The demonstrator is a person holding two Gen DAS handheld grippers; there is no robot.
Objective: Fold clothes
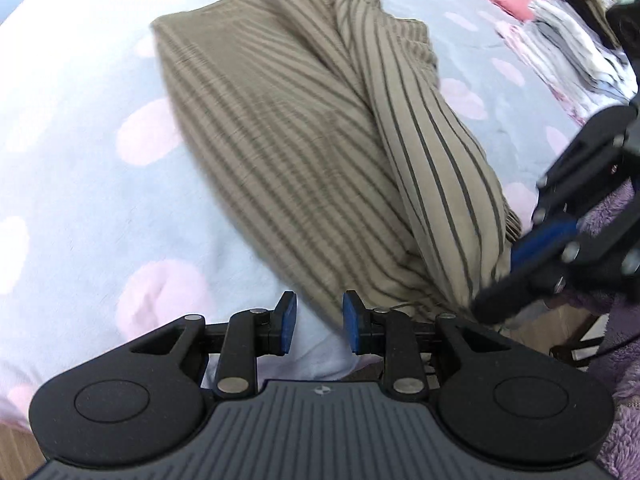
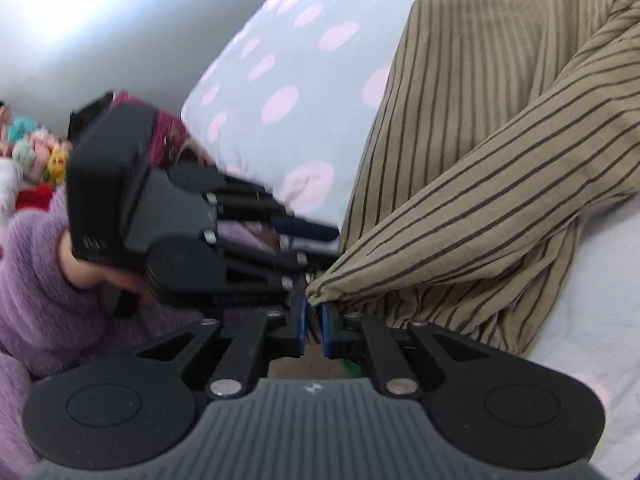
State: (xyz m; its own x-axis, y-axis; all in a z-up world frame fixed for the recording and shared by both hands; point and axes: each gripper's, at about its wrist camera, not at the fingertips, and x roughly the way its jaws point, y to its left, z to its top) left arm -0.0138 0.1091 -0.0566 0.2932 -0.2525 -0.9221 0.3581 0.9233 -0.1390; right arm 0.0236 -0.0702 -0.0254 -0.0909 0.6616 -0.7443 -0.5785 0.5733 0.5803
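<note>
Polka-dot grey bedsheet (image 1: 80, 80) carries tan striped cotton shirt (image 1: 280, 140); my right gripper (image 2: 314, 322) pinches its sleeve cuff (image 2: 320, 292), left gripper (image 1: 320, 326) jaws apart, empty, beside its hem.

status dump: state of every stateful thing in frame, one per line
striped garment: spread on the bed, partly folded, not yet a neat stack
sleeve: pulled across the body, cuff pinched
right gripper: shut on the sleeve cuff
left gripper: open, narrow gap, nothing between the pads, at the garment's near edge
polka-dot bedding: flat under the garment
clothes pile: heaped, unfolded, at the bed's far side
</note>
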